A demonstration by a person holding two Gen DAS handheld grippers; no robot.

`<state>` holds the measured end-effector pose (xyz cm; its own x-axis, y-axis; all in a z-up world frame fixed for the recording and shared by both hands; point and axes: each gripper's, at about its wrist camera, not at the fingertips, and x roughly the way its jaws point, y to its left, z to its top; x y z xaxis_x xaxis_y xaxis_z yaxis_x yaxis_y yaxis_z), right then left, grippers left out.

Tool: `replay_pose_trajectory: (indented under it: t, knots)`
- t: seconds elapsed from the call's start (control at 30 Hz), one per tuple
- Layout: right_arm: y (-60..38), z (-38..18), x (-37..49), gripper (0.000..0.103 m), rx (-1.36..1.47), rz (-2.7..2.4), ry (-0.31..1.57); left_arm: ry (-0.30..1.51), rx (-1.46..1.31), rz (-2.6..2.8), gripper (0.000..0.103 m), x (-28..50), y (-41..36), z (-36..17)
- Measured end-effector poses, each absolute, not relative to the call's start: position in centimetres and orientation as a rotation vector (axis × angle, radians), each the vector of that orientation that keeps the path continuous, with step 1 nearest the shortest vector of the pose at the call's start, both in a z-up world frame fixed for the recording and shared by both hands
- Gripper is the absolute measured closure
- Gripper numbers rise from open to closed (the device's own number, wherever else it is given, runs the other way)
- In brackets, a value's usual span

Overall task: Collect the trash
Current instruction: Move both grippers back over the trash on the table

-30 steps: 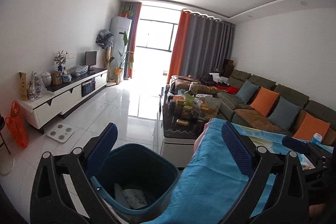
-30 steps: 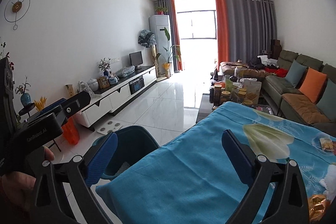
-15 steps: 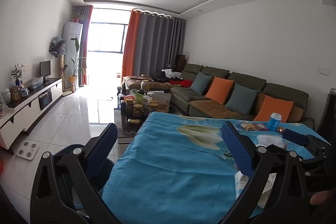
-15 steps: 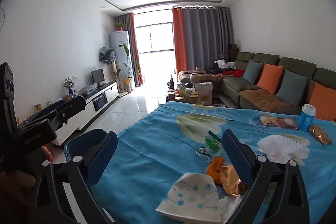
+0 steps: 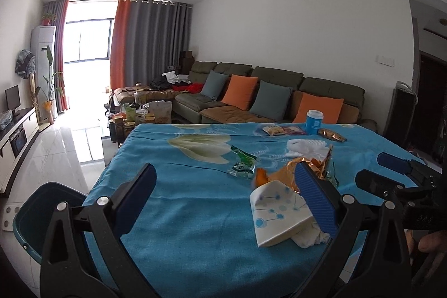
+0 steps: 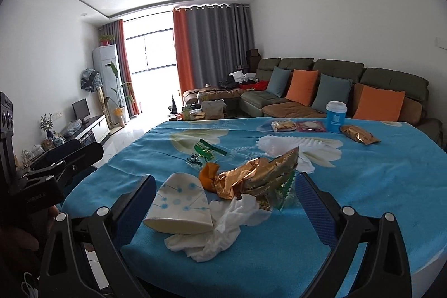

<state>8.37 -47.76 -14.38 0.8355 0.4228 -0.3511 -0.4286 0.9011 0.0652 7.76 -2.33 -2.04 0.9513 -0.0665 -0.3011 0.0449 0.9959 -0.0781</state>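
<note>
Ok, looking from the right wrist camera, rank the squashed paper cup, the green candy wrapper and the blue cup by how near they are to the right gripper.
1. squashed paper cup, between the open fingers, left side.
2. green candy wrapper, mid-table.
3. blue cup, far right edge.

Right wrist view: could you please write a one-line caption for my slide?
Open right claw faces a tipped paper cup, crumpled tissue and gold wrapper on the blue tablecloth.

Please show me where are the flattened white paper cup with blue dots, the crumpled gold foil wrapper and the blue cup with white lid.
Flattened white paper cup with blue dots (image 6: pixel 178 203), right wrist view, its side wall.
Crumpled gold foil wrapper (image 6: pixel 257 175), right wrist view, its middle.
Blue cup with white lid (image 6: pixel 336 119), right wrist view, its body.
</note>
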Motion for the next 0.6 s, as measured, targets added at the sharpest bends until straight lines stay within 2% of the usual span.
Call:
replay_pose_trajectory:
  t: [0.37,0.6]
  knots:
    - [-48.3,-16.0,8.5,0.008,0.017,0.427,0.448,0.397,-0.02,-0.143,0.006,8.1,-3.1,-4.1]
    - [-48.4,-17.4,9.8,0.014,0.049,0.426,0.523,0.477,0.006,-0.193,0.006,9.4,-3.6,-6.4]
